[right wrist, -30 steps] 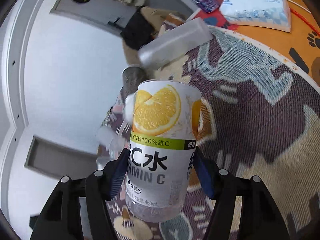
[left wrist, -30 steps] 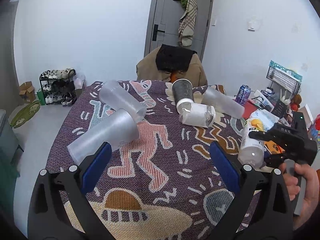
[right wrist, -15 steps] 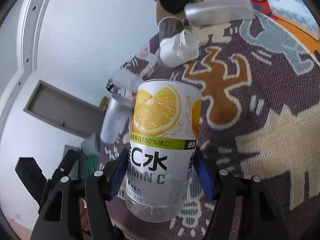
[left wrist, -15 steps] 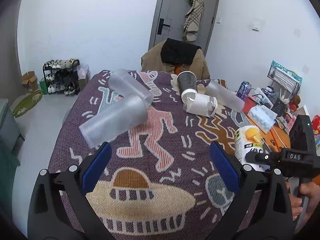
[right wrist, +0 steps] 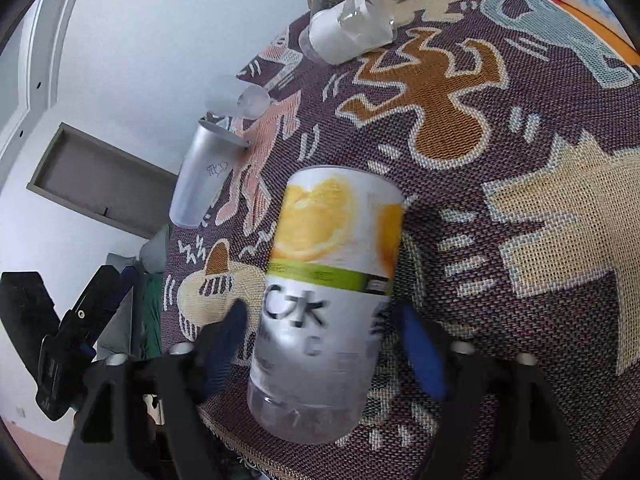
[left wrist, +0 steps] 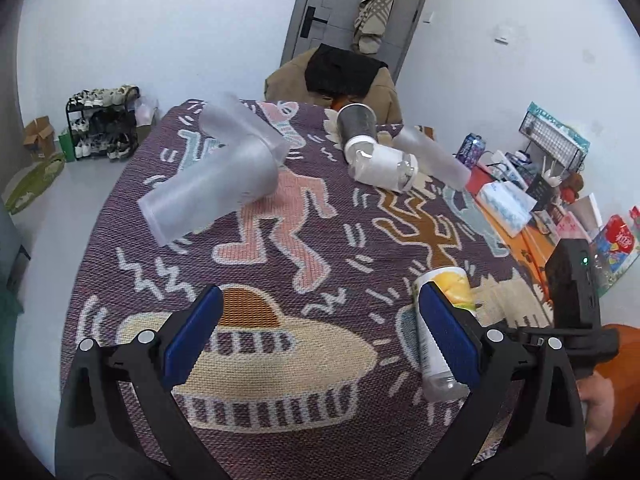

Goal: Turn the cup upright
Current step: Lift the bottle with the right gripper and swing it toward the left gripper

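The cup with the orange-slice label stands on the patterned tablecloth near its front edge, blurred by motion. My right gripper has its blue pads spread wide, with gaps on both sides of the cup. In the left wrist view the same cup shows behind the right finger of my left gripper, which is open and empty above the cloth. The right gripper's body is at the far right.
Several frosted cups lie on their sides: two at the left, one at the back right. A white-labelled cup lies beside a dark upright cup. Tissue packs and boxes crowd the table's right side.
My right gripper turned the orange-label cup from hanging in the air to standing on the cloth, then opened its fingers off it. My left gripper rose and tilted downward slightly.
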Demonstrator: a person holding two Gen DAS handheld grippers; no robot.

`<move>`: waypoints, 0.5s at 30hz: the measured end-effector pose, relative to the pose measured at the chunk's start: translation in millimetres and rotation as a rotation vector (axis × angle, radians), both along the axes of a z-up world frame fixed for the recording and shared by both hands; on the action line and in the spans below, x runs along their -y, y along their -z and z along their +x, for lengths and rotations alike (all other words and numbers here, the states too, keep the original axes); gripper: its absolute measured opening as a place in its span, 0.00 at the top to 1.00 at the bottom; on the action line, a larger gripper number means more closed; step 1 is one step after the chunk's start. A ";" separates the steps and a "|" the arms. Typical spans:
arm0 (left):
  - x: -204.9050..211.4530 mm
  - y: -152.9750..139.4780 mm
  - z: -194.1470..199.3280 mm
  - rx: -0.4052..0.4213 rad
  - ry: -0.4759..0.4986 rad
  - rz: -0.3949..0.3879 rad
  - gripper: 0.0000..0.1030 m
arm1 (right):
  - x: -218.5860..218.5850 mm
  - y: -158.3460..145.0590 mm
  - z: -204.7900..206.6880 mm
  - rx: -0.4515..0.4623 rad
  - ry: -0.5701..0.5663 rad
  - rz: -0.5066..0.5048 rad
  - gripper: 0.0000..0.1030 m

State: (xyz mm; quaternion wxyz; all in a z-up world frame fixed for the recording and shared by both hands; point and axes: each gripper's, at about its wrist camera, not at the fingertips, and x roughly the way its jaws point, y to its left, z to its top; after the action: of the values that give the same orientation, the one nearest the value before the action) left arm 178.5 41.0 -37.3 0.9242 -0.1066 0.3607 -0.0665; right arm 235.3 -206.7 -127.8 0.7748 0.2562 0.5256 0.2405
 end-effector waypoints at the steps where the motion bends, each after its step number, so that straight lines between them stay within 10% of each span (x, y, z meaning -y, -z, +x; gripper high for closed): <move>1: 2.2 0.1 2.0 -0.002 0.009 -0.004 0.06 | 2.1 -2.4 -2.0 0.017 0.003 -0.002 0.17; 15: 59.7 13.8 47.4 -0.131 0.225 -0.161 0.06 | 69.6 -28.7 -22.1 0.158 0.138 -0.024 0.07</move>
State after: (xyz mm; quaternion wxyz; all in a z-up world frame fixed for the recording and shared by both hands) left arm 225.9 -18.7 -51.2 0.8739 -0.1435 0.4232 -0.1912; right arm 213.2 -276.3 -99.0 0.8315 0.2628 0.4469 0.1996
